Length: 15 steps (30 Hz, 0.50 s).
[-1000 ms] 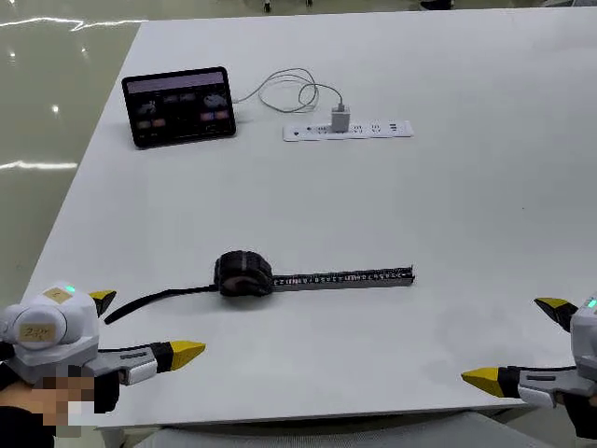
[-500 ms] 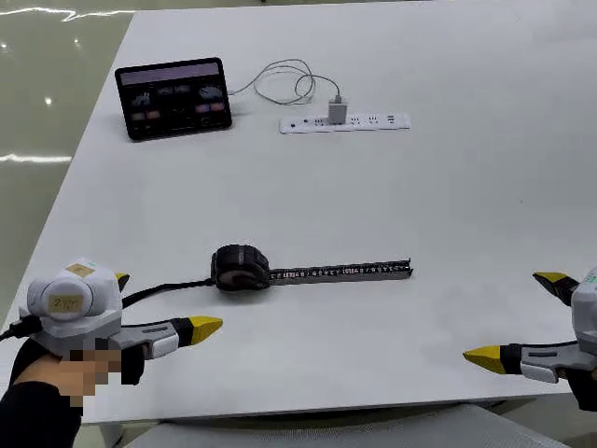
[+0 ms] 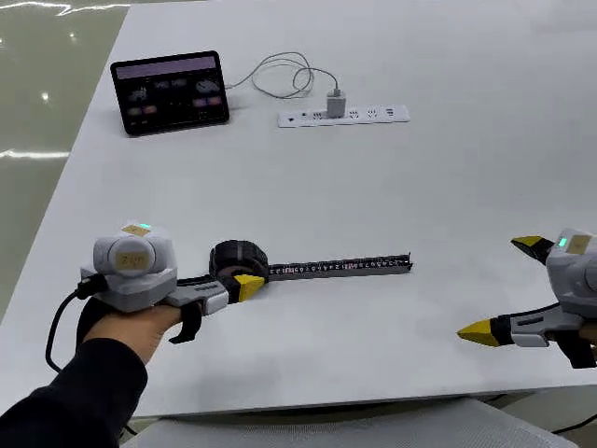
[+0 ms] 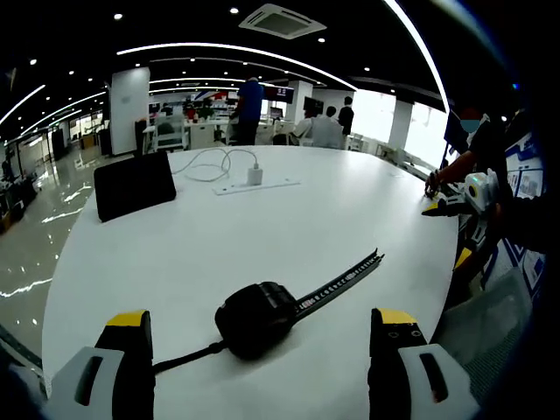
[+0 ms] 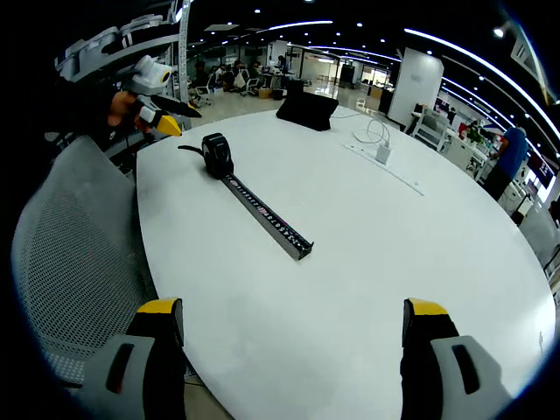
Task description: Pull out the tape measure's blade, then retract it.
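So the left claw (image 4: 262, 318) is spread wide around the tape measure (image 3: 238, 259) sitting on the table (image 3: 420, 187), not pinching it yet. The blade (image 3: 340, 267) is already out, lying flat toward the right. The right claw (image 3: 502, 287) hangs released, well apart from the blade's tip. I'd say pull-out's done, retracting's left.

Smooth matt white table (image 3: 420, 215); tape measure (image 3: 239, 258) dull black, its blade (image 3: 340, 268) dark and matt; floor (image 3: 37, 112) glossy
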Available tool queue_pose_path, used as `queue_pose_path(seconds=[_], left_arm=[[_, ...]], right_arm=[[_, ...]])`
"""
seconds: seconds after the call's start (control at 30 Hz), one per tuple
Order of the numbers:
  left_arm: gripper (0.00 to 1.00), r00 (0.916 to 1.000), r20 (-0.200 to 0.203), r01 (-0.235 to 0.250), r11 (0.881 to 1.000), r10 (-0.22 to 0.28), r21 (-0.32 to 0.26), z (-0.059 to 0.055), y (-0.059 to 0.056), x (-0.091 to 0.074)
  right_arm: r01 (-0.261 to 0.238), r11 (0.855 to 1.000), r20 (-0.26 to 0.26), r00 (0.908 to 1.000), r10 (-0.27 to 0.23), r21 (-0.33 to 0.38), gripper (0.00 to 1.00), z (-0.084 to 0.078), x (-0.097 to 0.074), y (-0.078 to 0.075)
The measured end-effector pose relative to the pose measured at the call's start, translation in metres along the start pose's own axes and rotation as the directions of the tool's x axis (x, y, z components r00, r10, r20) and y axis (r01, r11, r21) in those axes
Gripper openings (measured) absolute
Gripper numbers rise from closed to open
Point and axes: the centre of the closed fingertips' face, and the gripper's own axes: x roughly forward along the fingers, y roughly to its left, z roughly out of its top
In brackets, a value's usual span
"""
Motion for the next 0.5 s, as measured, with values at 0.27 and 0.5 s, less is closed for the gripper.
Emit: queue_pose_path(seconds=[0.27,0.5], left_arm=[[1.0,0.9942,0.016,-0.106,0.994,0.107,-0.026,-0.017,0.008,0.011],[0.98,0.9903,0.02,-0.136,0.989,0.137,-0.058,-0.025,0.009,0.023]], right_arm=[[-0.053,0.997,-0.031,0.9982,0.051,-0.058,1.0,0.007,0.014,-0.003],[-0.098,0.989,-0.058,0.9941,0.092,-0.109,0.99,0.011,0.029,-0.006]])
